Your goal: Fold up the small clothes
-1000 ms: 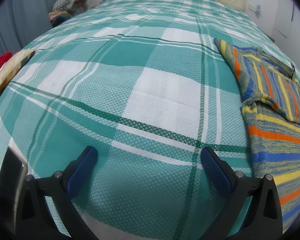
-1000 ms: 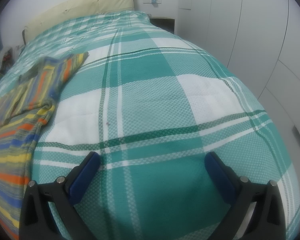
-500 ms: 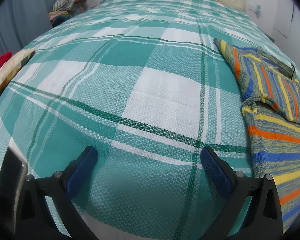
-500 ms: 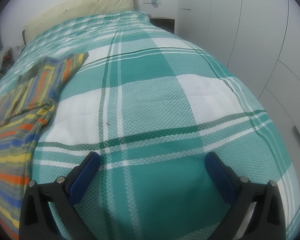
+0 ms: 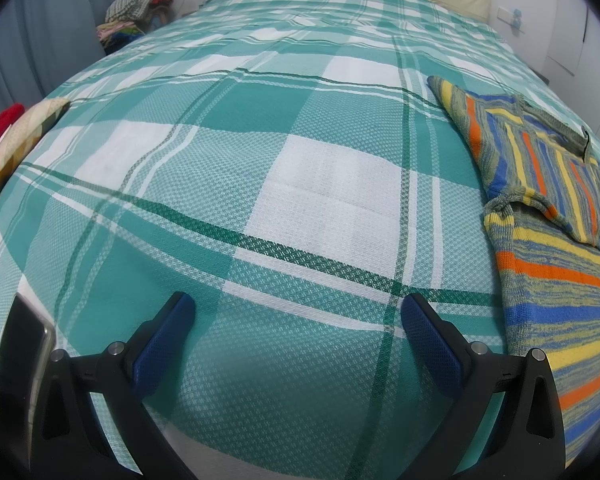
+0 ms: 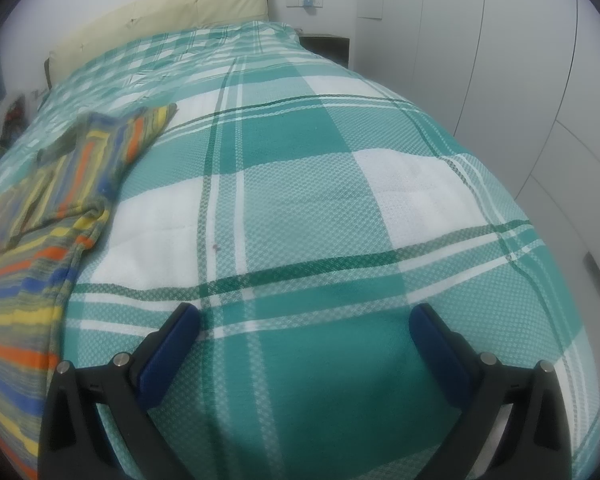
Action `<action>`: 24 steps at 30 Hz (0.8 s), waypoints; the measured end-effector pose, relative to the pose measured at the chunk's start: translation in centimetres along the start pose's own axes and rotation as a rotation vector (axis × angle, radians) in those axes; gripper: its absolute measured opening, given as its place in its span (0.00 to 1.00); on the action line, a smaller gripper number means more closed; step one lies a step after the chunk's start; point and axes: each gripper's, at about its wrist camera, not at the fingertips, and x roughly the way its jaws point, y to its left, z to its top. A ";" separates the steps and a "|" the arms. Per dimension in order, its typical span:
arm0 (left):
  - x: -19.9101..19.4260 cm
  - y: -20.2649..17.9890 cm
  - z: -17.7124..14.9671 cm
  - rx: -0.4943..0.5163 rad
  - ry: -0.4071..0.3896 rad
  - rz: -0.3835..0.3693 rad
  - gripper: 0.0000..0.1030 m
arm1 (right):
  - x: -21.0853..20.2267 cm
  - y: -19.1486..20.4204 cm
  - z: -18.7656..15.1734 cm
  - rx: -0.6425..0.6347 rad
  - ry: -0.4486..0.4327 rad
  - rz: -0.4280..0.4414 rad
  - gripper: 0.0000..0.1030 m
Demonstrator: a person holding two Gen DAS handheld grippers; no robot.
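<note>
Striped knit sweater (image 5: 556, 264) lies spread on the green plaid bedspread (image 5: 260, 168), between the two grippers: at the right edge of the left wrist view, at the left edge of the right wrist view; one sleeve (image 5: 528, 152) is laid across its body; left gripper (image 5: 296, 320) and right gripper (image 6: 304, 326) both hover over bare bedspread with fingers spread wide, holding nothing; the step in hand looks like reaching for the garment, so each should turn inward, come down low on a hem or shoulder edge, and pinch one layer only, without catching the bedspread beneath; the left view shows the sleeve cuff sharply, plus a clothes pile (image 5: 136, 12) far left by the curtain; the right view blurs the sweater (image 6: 32, 248) but shows white wardrobe doors (image 6: 520, 60) at right
</note>
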 end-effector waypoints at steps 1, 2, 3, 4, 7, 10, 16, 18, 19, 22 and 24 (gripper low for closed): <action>0.0 0.0 0.0 0.000 0.000 0.000 1.00 | 0.0 0.0 0.0 0.000 0.000 0.000 1.00; 0.0 0.0 0.0 0.000 0.000 0.000 1.00 | 0.0 0.0 0.0 0.000 0.000 -0.001 1.00; 0.0 0.0 0.0 0.000 0.000 0.000 1.00 | 0.0 0.0 0.0 -0.001 0.000 -0.001 1.00; 0.0 0.0 0.0 0.000 0.000 0.000 1.00 | 0.0 0.0 0.0 -0.002 0.001 -0.004 1.00; 0.0 0.0 0.0 -0.001 -0.003 0.000 1.00 | 0.0 0.1 0.0 -0.008 0.002 -0.011 1.00; 0.1 0.0 0.1 -0.002 -0.005 0.000 1.00 | 0.0 0.1 0.0 -0.007 0.002 -0.010 1.00; 0.0 -0.1 0.1 0.005 -0.006 0.010 1.00 | 0.0 0.1 0.0 -0.008 0.003 -0.011 1.00; 0.0 0.0 0.1 0.002 -0.006 0.006 1.00 | 0.0 0.1 0.0 -0.009 0.003 -0.012 1.00; 0.0 0.0 0.1 -0.002 -0.006 0.001 1.00 | 0.0 0.1 0.0 -0.009 0.003 -0.012 1.00; 0.4 0.3 0.4 -0.042 0.004 -0.019 1.00 | 0.0 0.1 0.0 -0.008 0.003 -0.010 1.00; 0.3 0.1 0.4 -0.034 0.002 -0.007 1.00 | 0.0 0.1 0.0 -0.006 0.002 -0.008 1.00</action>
